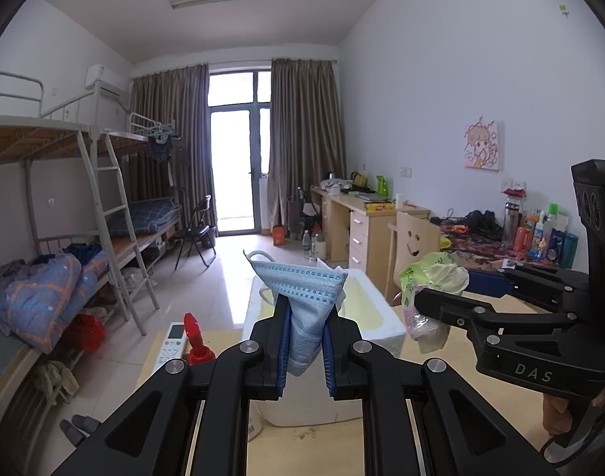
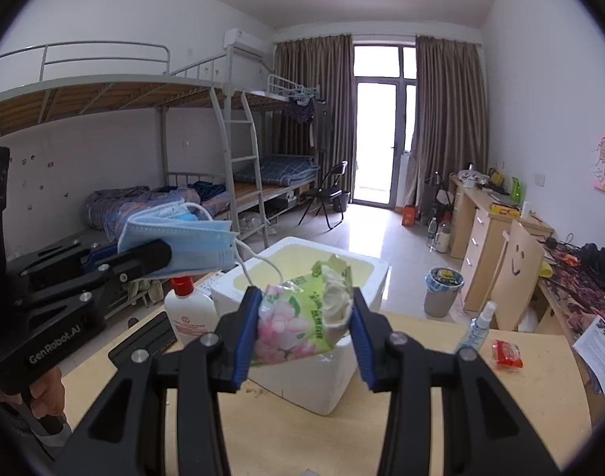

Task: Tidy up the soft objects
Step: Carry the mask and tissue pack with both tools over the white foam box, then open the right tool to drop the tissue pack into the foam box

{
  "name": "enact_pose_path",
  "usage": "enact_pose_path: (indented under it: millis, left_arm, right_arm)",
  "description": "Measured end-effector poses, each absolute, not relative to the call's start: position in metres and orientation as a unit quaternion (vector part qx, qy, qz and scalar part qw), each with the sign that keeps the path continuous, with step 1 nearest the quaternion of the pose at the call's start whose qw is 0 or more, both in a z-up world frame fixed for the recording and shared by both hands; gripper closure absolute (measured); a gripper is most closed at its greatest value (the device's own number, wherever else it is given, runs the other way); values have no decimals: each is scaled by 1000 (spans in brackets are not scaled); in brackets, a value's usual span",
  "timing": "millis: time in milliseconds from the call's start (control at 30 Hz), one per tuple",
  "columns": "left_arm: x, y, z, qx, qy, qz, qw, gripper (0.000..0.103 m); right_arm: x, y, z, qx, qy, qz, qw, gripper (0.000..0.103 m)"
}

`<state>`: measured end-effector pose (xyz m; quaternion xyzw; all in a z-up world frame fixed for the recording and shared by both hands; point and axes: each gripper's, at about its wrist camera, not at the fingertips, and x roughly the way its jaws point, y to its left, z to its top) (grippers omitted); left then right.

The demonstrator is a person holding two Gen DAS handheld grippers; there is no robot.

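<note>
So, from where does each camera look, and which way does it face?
Left wrist view: sits on the left tongs, facing the balcony door; they pinch pale blue face masks; right tongs at the side.
Right wrist view: sits on the right tongs, facing likewise; they squeeze a green flowered tissue pack; a hand shows.
Shared: white foam box.

foam box (image 2: 354, 277) on table (image 2: 520, 404), bottle (image 2: 189, 311) left

Two handheld grippers were raised side by side, pointing slightly downward. The left gripper (image 1: 305, 319) was clamped nearly closed; the right gripper (image 2: 302, 329) was clamped at a wider setting. A hand (image 2: 44, 394) gripped the left handle.
</note>
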<state>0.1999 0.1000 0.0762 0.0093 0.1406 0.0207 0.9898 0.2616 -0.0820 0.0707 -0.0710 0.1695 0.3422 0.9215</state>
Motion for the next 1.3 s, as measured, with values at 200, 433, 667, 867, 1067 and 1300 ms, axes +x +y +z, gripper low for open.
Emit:
enact_pose_path:
  millis: [200,433,667,867,1067,1300]
  left_arm:
    - [210,108,74,12,145,39,989,88]
    - [214,112,74,15,147,54,988,88]
    - [213,115,75,17,145,66,987,88]
    - [216,116,72,10,150,72,986,88]
    - [219,121,71,8,152,74,985,88]
    - [219,123,72,6,151,79,985,88]
  right_arm:
    - [288,-75,68,-66,188,350,915,55]
    - [308,-63,65,-70,197,357,910,55]
    - [328,-53,56,-70,215,359,905,55]
    - [342,-43,56,-74,227,363,901,55]
    - [351,-34,52,-77,235,369,896,55]
    - [356,-32,51,-82,239,366,895,40]
